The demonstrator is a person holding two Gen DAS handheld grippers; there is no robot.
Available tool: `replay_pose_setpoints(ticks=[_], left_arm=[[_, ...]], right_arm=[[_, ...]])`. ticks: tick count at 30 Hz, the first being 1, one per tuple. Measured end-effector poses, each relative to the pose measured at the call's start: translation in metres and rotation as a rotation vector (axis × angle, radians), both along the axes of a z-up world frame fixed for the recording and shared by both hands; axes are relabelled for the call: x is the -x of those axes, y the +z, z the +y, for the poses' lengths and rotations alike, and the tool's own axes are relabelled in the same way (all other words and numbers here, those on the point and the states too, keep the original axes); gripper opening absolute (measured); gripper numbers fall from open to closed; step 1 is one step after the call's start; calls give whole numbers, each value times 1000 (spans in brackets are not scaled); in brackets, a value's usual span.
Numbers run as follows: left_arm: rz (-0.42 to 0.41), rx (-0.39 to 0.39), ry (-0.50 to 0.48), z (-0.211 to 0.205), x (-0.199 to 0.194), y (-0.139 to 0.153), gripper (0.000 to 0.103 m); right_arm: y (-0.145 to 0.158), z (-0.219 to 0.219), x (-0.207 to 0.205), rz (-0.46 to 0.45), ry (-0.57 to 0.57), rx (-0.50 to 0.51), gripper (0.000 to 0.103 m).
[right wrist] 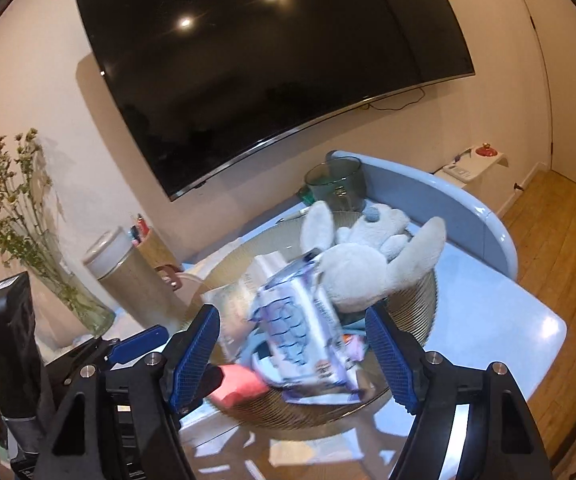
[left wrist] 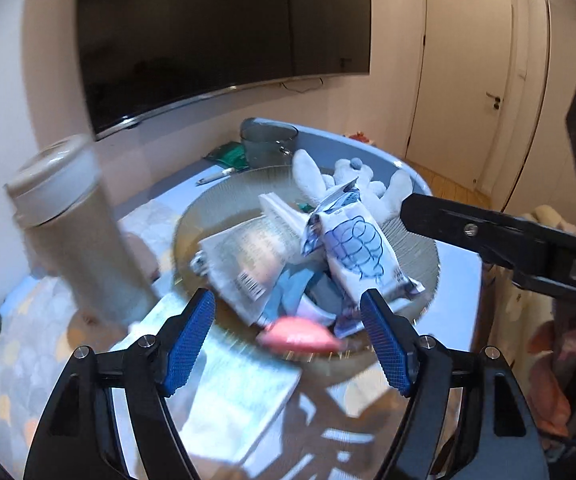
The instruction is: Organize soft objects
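A ribbed glass bowl (left wrist: 186,236) (right wrist: 415,312) on the table holds a white plush toy (left wrist: 351,184) (right wrist: 359,268), a turtle-print tissue pack (left wrist: 359,248) (right wrist: 299,332), a white barcoded pack (left wrist: 244,264) and more soft packs. A blurred pink soft object (left wrist: 299,334) (right wrist: 240,386) lies at the bowl's near rim. My left gripper (left wrist: 288,300) is open just above and behind the pink object, gripping nothing. My right gripper (right wrist: 289,316) is open over the near rim, with the turtle pack ahead between its fingers and untouched. One right finger (left wrist: 467,228) reaches in beside the plush toy.
A tall canister with a white lid (left wrist: 68,220) (right wrist: 128,276) stands left of the bowl. A dark glass cup (left wrist: 268,142) sits behind it, a flower vase (right wrist: 68,292) at the far left. A paper booklet (left wrist: 240,392) lies under my left gripper. The table edge (right wrist: 555,332) is at the right.
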State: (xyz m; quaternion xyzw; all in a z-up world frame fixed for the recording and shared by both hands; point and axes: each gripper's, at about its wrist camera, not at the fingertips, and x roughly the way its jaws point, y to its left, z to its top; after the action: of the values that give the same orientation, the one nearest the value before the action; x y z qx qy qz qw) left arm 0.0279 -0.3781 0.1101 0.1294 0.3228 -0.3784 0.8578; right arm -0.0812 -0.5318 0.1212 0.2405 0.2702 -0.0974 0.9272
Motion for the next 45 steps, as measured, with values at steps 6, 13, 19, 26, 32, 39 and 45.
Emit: replay_pose_setpoints(ticks=[6, 13, 19, 26, 32, 39, 45], left_arm=[[-34, 102, 77, 81, 18, 32, 74], [-92, 184, 244, 184, 28, 61, 74], [-168, 222, 407, 269, 54, 76, 75], [-310, 124, 668, 342, 87, 74, 89], [-302, 50, 872, 379, 75, 33, 102], [-248, -49, 926, 390, 37, -22, 102], [-144, -16, 939, 395, 9, -60, 102]], right_arm=[[16, 41, -1, -13, 67, 37, 81], [39, 103, -6, -52, 162, 77, 90], [52, 172, -17, -59, 280, 131, 91], [61, 274, -37, -112, 433, 200, 91], [36, 351, -65, -153, 483, 278, 96], [-25, 376, -109, -61, 526, 275, 96], [-57, 377, -134, 24, 519, 296, 96]])
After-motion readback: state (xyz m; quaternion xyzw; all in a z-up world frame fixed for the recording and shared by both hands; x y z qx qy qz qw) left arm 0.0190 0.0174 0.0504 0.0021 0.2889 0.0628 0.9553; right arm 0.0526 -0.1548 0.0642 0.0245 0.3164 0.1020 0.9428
